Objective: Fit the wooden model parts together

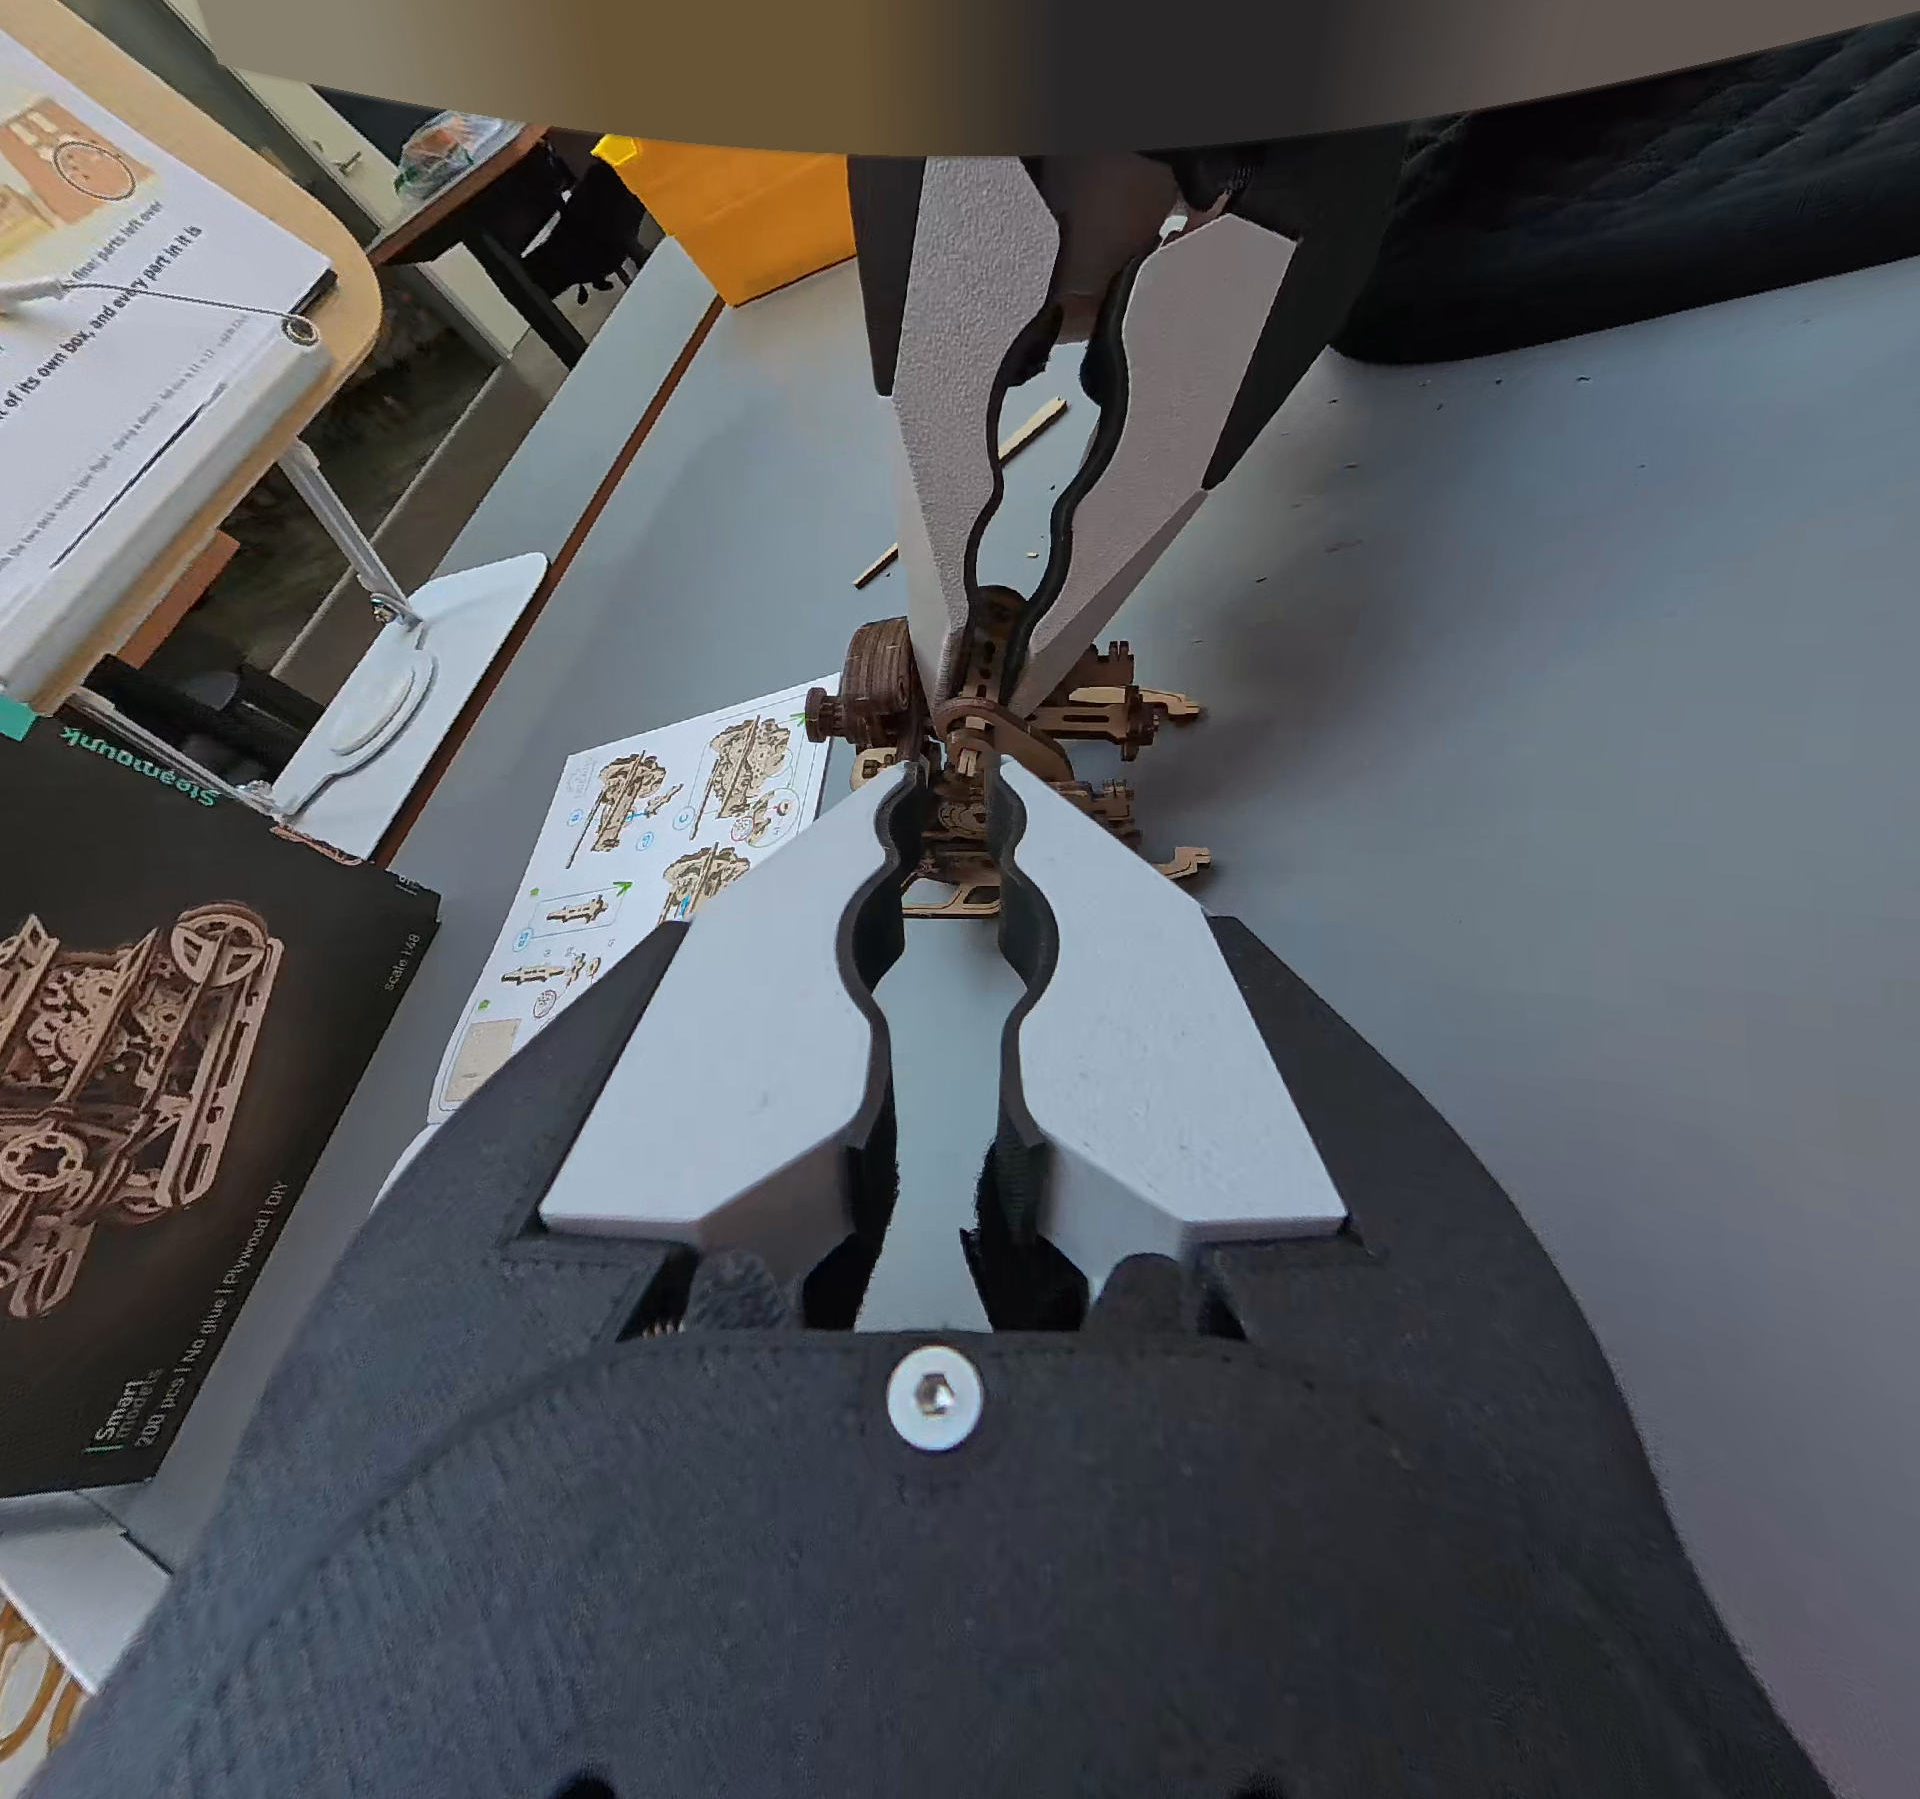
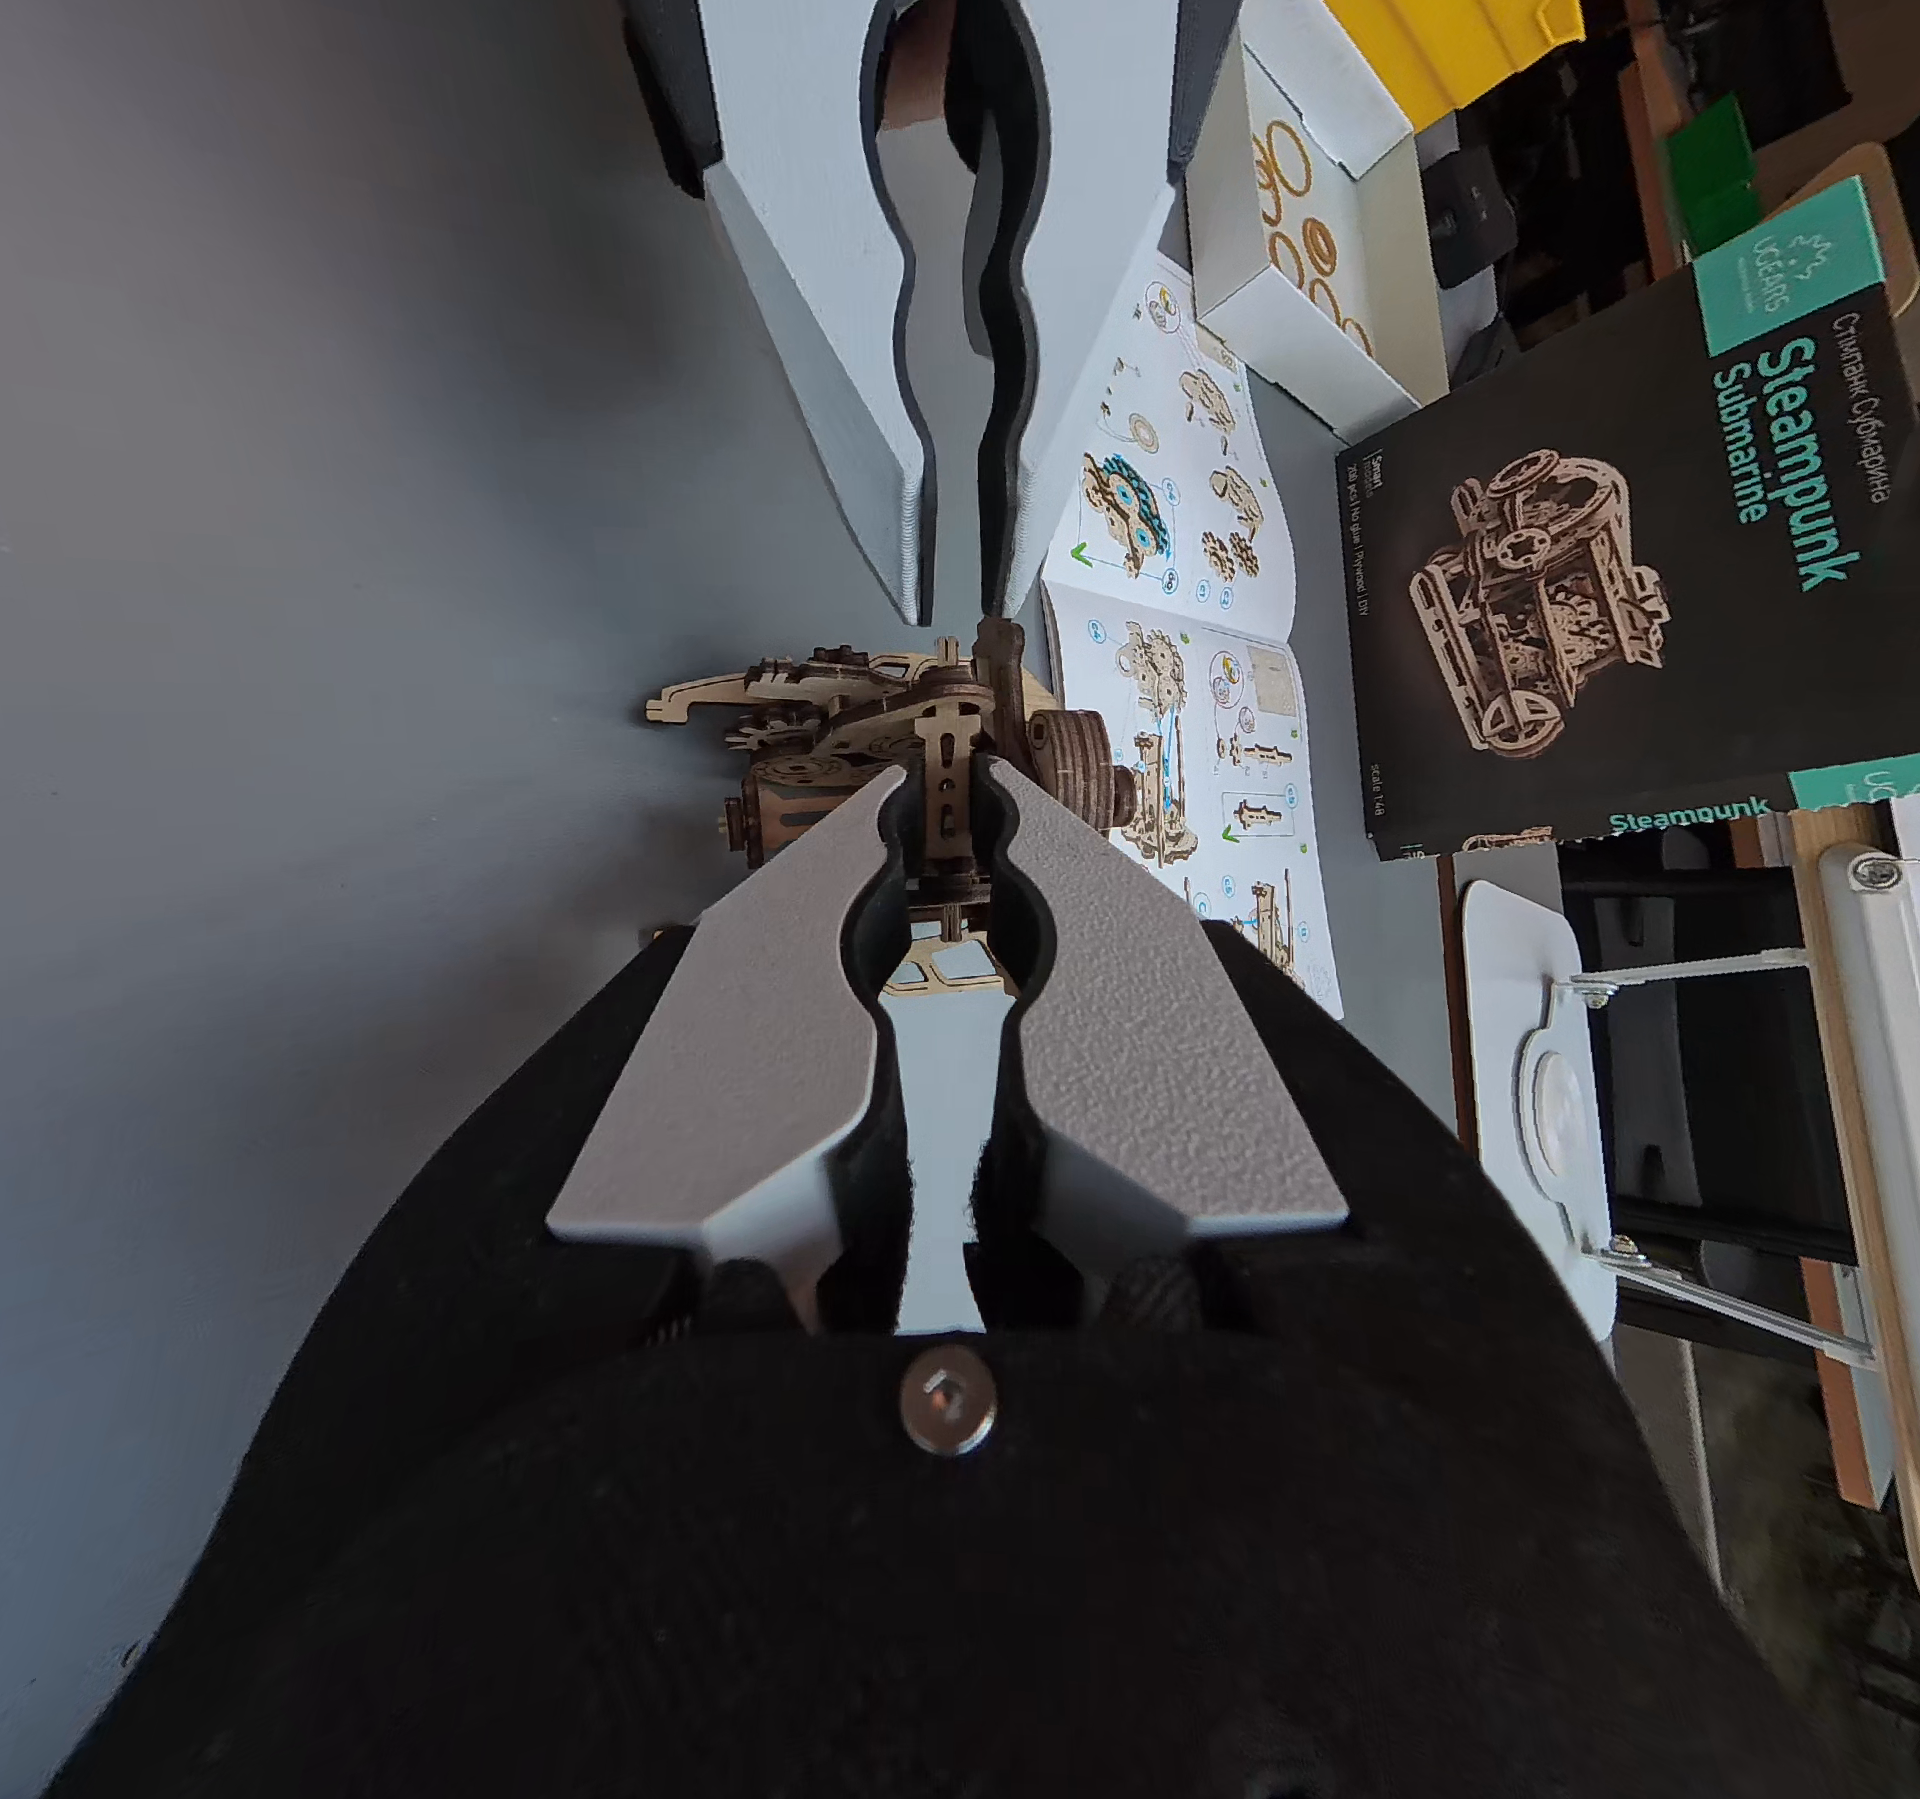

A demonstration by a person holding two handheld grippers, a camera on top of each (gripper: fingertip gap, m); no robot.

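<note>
A partly built wooden model (image 1: 1122,710) of light and dark plywood gears and frames stands on the grey table (image 1: 1507,762). My left gripper (image 1: 958,775) reaches it from the near side, jaws a narrow gap apart, tips at the model's edge. Whether it pinches a part is unclear. My right gripper (image 1: 987,681) comes in from the far side and is shut on an upright slotted piece. In the right wrist view my right gripper (image 2: 940,775) clamps that upright piece of the model (image 2: 810,700). The left gripper (image 2: 956,606) ends just beyond it, with table showing between its tips.
An open instruction booklet (image 1: 665,845) lies left of the model, with a black kit box (image 1: 156,1074) beyond it. A paper stand (image 1: 125,347), a yellow bin (image 1: 748,211), black padding (image 1: 1662,211) and loose wood strips (image 1: 1029,424) are farther off. A white parts box (image 2: 1309,222) sits by the booklet (image 2: 1174,606).
</note>
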